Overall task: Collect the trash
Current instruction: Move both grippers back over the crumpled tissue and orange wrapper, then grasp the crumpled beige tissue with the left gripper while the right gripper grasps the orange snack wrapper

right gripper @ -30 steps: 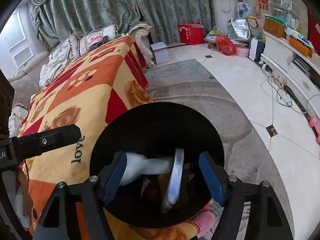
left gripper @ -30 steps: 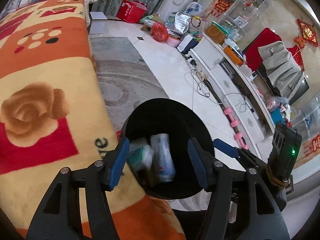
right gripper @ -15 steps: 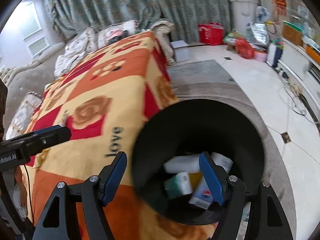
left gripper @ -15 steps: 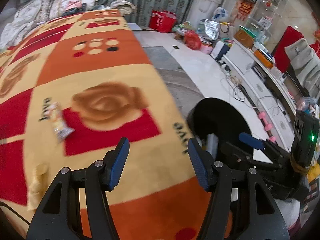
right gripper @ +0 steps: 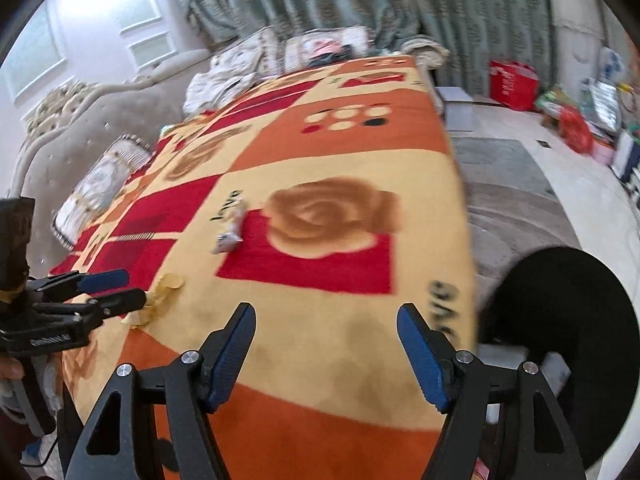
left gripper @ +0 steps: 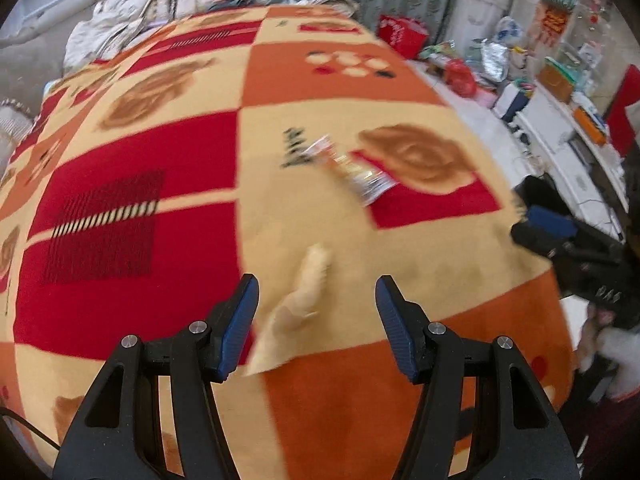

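- Nearest, at the bottom of the left wrist view, the left gripper (left gripper: 316,320) stands wide with nothing between its blue pads; a pale yellow scrap (left gripper: 298,308) lies on the blanket (left gripper: 132,184) right in the gap, at lower centre. The scrap looks thin and limp, so the pads may pinch blanket cloth along with it, or close over it and lift nothing.
- The picture is smeared with motion; closing while the hand swings risks brushing the scrap aside rather than catching it.
- At the bottom of the right wrist view, the right gripper (right gripper: 326,350) is also spread wide and empty, over bare blanket. Nothing lies under it, so it has farther to go.
- Farther up, at centre of both views, a silver-ended snack wrapper (right gripper: 230,232) lies beside the rose pattern. It looks slick and flat; pads may slide off it.
- The two tools are near each other: the right one shows at the right edge of the left view, so reaching for neighbouring pieces may make them collide.
- At the right edge of the right view the black bin (right gripper: 568,344) stands on the floor beside the bed. A loosely held piece may drop on the rug short of it.
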A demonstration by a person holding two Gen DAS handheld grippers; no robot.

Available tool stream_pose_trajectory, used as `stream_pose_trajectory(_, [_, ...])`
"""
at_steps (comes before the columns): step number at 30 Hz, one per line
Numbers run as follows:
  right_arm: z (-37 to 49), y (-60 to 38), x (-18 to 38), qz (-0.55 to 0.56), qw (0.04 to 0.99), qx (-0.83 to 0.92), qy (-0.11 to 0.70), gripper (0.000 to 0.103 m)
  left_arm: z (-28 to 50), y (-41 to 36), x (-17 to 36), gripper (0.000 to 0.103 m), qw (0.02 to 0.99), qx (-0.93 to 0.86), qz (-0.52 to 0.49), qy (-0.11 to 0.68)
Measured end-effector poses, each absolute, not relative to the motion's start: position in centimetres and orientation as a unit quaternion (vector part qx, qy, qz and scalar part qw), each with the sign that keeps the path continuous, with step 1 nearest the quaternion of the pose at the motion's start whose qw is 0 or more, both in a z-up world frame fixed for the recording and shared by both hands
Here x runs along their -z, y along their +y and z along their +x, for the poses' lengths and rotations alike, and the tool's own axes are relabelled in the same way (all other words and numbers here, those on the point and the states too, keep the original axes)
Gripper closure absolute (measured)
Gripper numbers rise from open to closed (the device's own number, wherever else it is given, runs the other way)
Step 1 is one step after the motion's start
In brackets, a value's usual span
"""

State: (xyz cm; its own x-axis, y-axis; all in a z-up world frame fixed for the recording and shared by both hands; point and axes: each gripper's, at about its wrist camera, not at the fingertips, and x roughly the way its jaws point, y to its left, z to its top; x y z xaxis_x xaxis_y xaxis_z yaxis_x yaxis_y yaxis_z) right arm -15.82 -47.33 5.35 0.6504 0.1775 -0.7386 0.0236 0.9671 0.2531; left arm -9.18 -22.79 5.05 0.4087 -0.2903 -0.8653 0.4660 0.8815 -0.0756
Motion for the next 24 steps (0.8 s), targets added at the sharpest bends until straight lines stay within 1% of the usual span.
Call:
stream_pose_trajectory(6, [-12.6,-44.4,-5.3,0.102,0.899,-0.076,0.419,0.036,-7.7,-22.5,-2.2,0.045,0.821,0.226,0.084,0.517])
stream_pose_trajectory(8, [-11.1,-43.3,-5.3,0.091,0.899,-0.085,0.419,0.04,-7.5,-22.5,-2.5,0.066,0.831,0.23,0.075,0.501])
stream_pose_trajectory(9, [-10.3,-42.8,-5.2,0.086,0.899,-0.09,0.419,0.043,-7.0,-22.4,-2.4,0.084,0.827,0.23,0.073,0.507])
stream_pose_trajectory(10, [-9.1,-42.0,-5.1,0.08,0.899,-0.098,0.419,0.046,-6.8,-22.3,-2.5,0.088,0.827,0.228,0.071,0.509])
stream_pose_trajectory(12, [-7.5,-41.0,-4.9,0.07,0.898,-0.107,0.421,0.049,-6.2,-21.7,-2.6,0.089,0.824,0.231,0.055,0.514])
stream_pose_trajectory(14, [-5.4,-39.8,-4.4,0.055,0.896,-0.115,0.425,0.055,-5.9,-21.0,-2.9,0.09,0.826,0.225,0.046,0.514])
stream_pose_trajectory(17, [-2.4,-38.3,-2.7,0.032,0.886,-0.114,0.449,0.066,-5.7,-19.9,-3.4,0.09,0.833,0.216,0.028,0.508])
stream_pose_trajectory(18, [-1.9,-38.0,-2.2,0.027,0.882,-0.114,0.457,0.072,-5.7,-19.7,-3.5,0.09,0.835,0.215,0.023,0.507])
stream_pose_trajectory(19, [-1.8,-37.5,-2.1,0.008,0.888,-0.111,0.445,0.076,-5.8,-19.5,-3.6,0.09,0.836,0.214,0.02,0.505])
stream_pose_trajectory(20, [-1.8,-37.3,-2.0,-0.004,0.887,-0.107,0.448,0.077,-5.7,-19.3,-3.7,0.09,0.837,0.214,0.017,0.503])
stream_pose_trajectory(22, [-2.2,-37.3,-2.1,-0.011,0.888,-0.107,0.448,0.085,-5.8,-19.1,-4.0,0.09,0.838,0.217,0.01,0.5])
stream_pose_trajectory(24, [-3.1,-37.8,-2.4,-0.004,0.888,-0.106,0.447,0.086,-6.0,-18.9,-4.3,0.09,0.839,0.22,0.002,0.498])
